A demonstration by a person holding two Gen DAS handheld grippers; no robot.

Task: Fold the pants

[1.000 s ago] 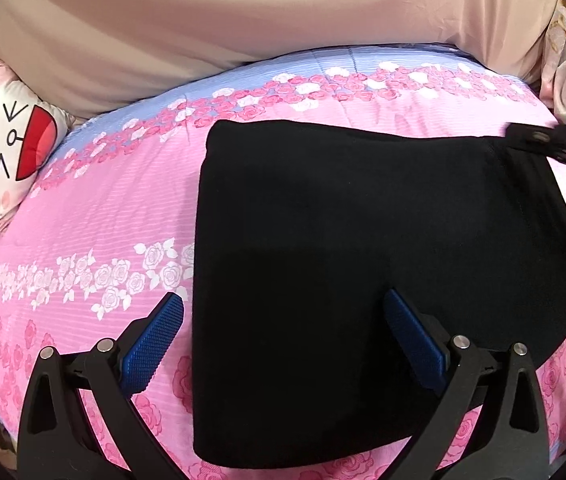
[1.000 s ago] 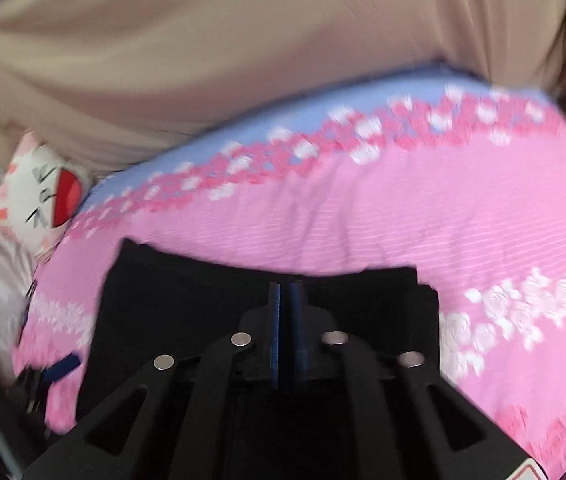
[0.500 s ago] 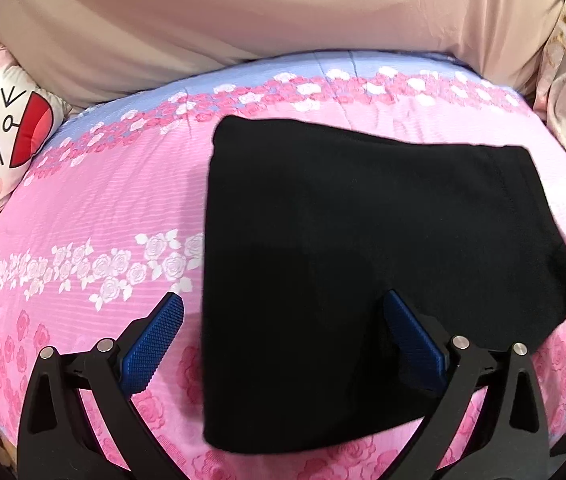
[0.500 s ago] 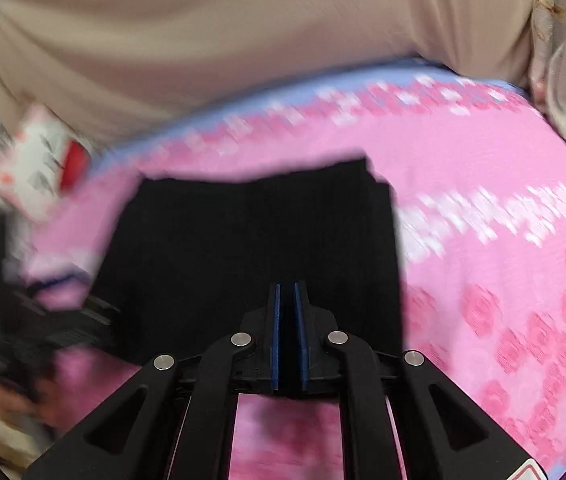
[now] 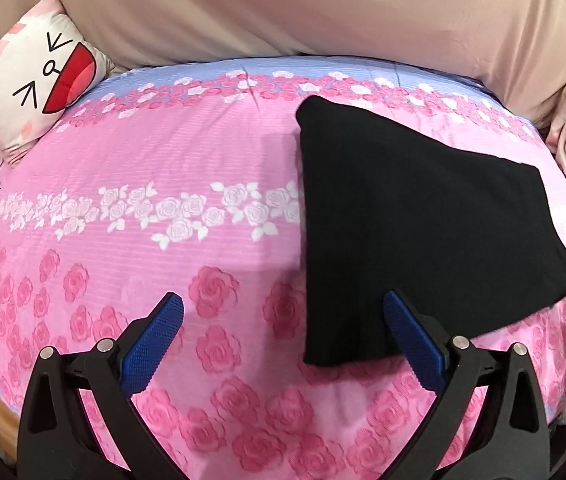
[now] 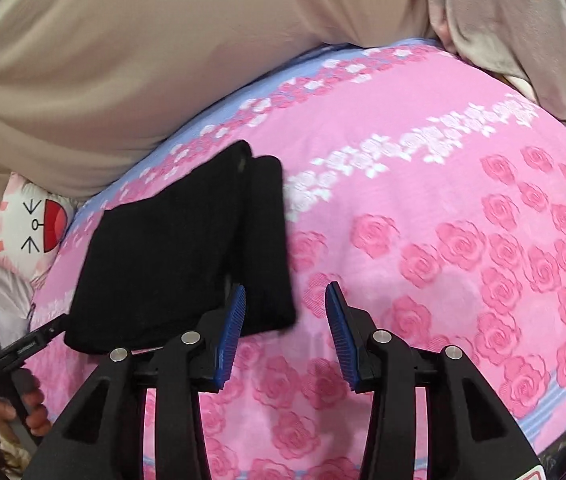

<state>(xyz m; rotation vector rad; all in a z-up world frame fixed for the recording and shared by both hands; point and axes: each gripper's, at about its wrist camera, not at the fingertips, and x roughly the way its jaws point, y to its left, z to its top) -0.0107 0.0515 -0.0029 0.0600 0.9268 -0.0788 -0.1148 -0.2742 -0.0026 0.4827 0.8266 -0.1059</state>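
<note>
Left tongs (image 5: 283, 340): spread wide, nothing between, hovering over bed (image 5: 163, 248). Black pants (image 5: 415, 240) folded into compact stack at 2 o'clock, near edge behind right pad. Cartoon pillow (image 5: 31, 80) at 10 o'clock.

Right wrist view: right tongs (image 6: 285, 334) opening, pads clear of cloth, nothing pinched. Pants (image 6: 179, 256) at 10 o'clock, just behind left pad; two layers showing at far end. Left tool w/ hand (image 6: 19, 400) at 8 o'clock.

Risk: pad snagging stack edge on pull-back, top layer sliding & fold coming undone. No containers seen.
</note>
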